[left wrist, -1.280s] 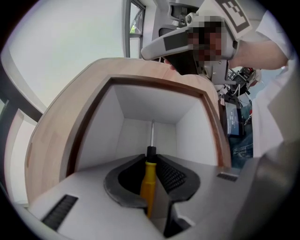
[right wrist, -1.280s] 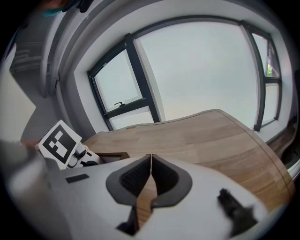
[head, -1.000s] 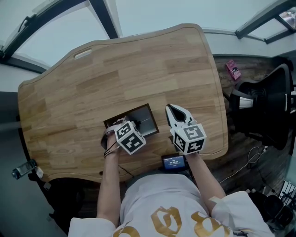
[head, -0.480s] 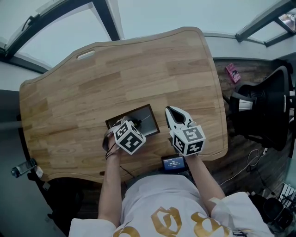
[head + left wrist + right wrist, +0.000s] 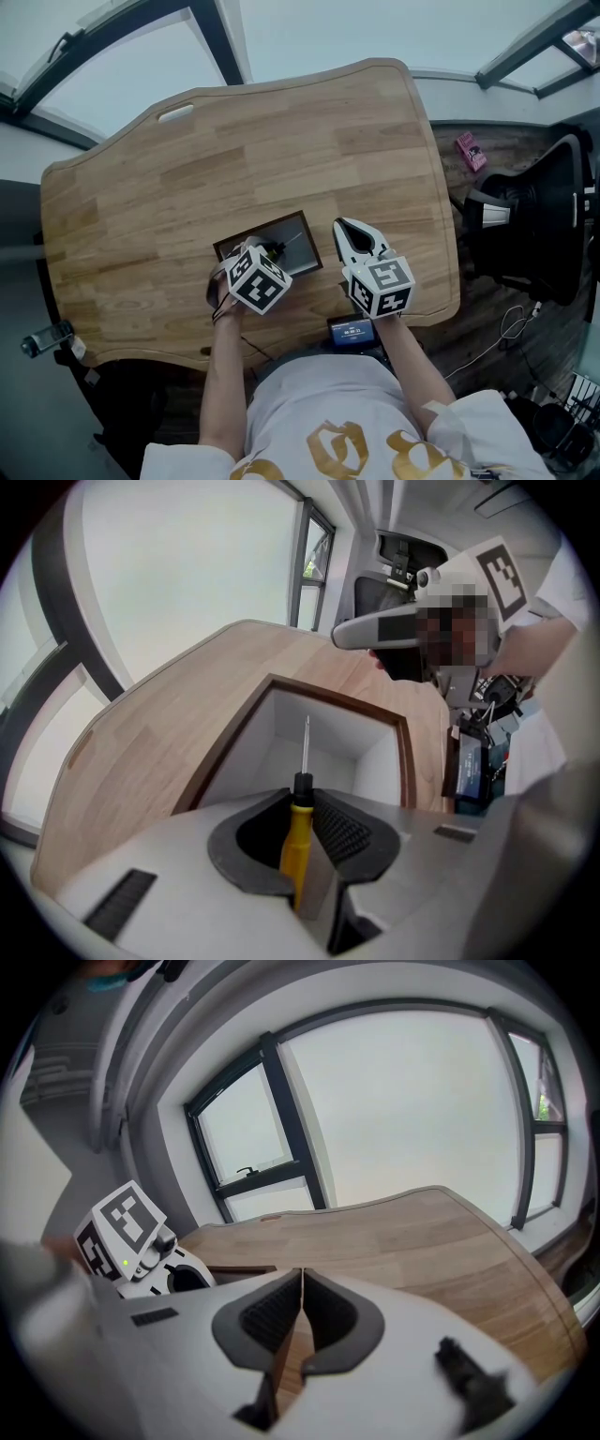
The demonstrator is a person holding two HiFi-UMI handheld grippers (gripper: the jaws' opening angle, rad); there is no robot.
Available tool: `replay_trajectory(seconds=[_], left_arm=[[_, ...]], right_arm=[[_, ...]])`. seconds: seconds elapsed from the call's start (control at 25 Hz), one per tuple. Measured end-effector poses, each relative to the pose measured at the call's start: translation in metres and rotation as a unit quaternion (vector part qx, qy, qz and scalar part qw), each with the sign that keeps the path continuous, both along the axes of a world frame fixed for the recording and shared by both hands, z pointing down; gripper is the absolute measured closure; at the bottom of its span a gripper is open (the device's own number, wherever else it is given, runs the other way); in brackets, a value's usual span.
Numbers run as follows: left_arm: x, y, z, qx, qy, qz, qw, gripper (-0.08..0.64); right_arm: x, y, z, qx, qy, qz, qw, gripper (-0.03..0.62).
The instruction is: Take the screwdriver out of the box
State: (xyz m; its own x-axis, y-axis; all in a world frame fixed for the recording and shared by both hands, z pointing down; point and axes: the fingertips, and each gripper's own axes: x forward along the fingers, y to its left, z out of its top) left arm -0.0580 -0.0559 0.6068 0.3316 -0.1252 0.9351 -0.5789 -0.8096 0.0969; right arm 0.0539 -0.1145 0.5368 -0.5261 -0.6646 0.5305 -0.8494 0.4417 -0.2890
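Left gripper (image 5: pixel 302 808) is clamping on the screwdriver (image 5: pixel 297 847). Both pads are pressing the yellow handle, with the black collar and thin shaft sticking out past the jaw tips at lower centre of the left gripper view. The shaft is pointing into the box (image 5: pixel 339 695), and the tip is showing against the white inner wall at frame centre. Can't tell if the tip is touching anything. So the screwdriver is being held, but it's sitting in or over the box opening and isn't out yet.

Right gripper (image 5: pixel 302 1279) is idling with its jaws meeting and nothing between them. It's hovering over bare table (image 5: pixel 422 1232), and in the head view it's sitting just right of the box at lower centre.

Step, as I'm reading it: the grasp is done and the extraction lift is pending.

What the next move is asking for:
- pulling back along the shaft line, not sideways, until the tip is clearing the brown rim
- only then carrying it over to open table
- keeping the clamp firm, since the round handle is looking prone to swivelling between the pads
- keeping the right gripper parked, as I'm seeing no need for it
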Motion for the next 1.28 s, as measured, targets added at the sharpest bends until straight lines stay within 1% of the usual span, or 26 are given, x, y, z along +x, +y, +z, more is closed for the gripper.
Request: replay_trajectory(seconds=[0.4,0.64,0.88,1.12,1.28], left_arm=[[-0.004,-0.007,-0.013,0.017,0.023,-0.058,0.9979,0.482],[-0.007,-0.009,-0.022,0.034,0.028,-0.074,0.9963,0.482],[-0.006,-0.012,-0.032,0.053,0.049,-0.093,0.993,0.482],[-0.009,-0.012,-0.041,0.071,0.057,-0.105,0.9903,0.482],[-0.012,-0.013,-0.049,0.086,0.066,-0.118,0.987,0.482]], right_arm=[[-0.002,0.008,-0.008,0.009,0.001,-0.004,1.0,0.56],[-0.002,0.011,-0.012,0.014,0.0,-0.004,1.0,0.56],[-0.002,0.015,-0.019,0.021,0.001,-0.006,1.0,0.56],[-0.001,0.02,-0.027,0.03,0.001,-0.004,1.0,0.56],[-0.001,0.023,-0.03,0.035,0.003,-0.004,0.999,0.56]])
